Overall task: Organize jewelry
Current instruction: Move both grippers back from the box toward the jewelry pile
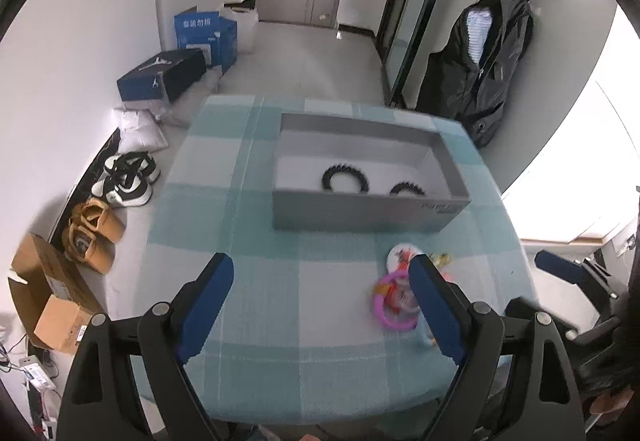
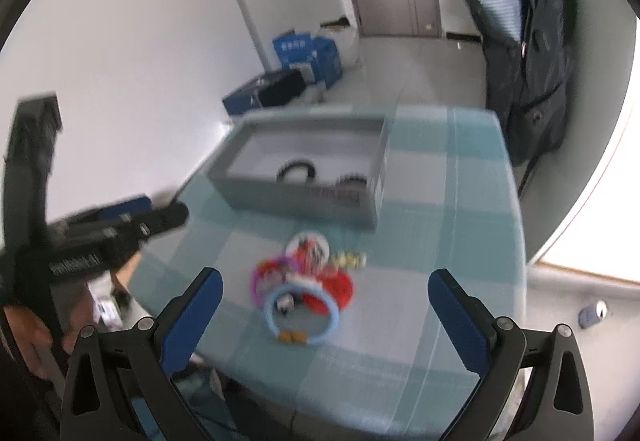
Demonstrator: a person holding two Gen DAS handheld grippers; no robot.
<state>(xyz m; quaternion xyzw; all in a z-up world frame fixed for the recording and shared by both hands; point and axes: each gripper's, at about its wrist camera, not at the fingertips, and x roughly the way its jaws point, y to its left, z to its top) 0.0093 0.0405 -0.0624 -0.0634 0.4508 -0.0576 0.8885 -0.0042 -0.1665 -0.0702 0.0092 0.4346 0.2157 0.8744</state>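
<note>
Black beaded bracelets (image 1: 345,179) in grey box (image 1: 368,209) | colourful bangles (image 2: 302,293) outside

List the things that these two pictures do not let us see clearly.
- Second black bracelet, left wrist view: lower part hidden by the gray box front wall.
- Pink ring, left wrist view: partly covered by a left gripper finger.
- Small jewelry pile, right wrist view: motion blur, pieces cannot be identified.
- Box label, right wrist view: blurred, unreadable.
</note>
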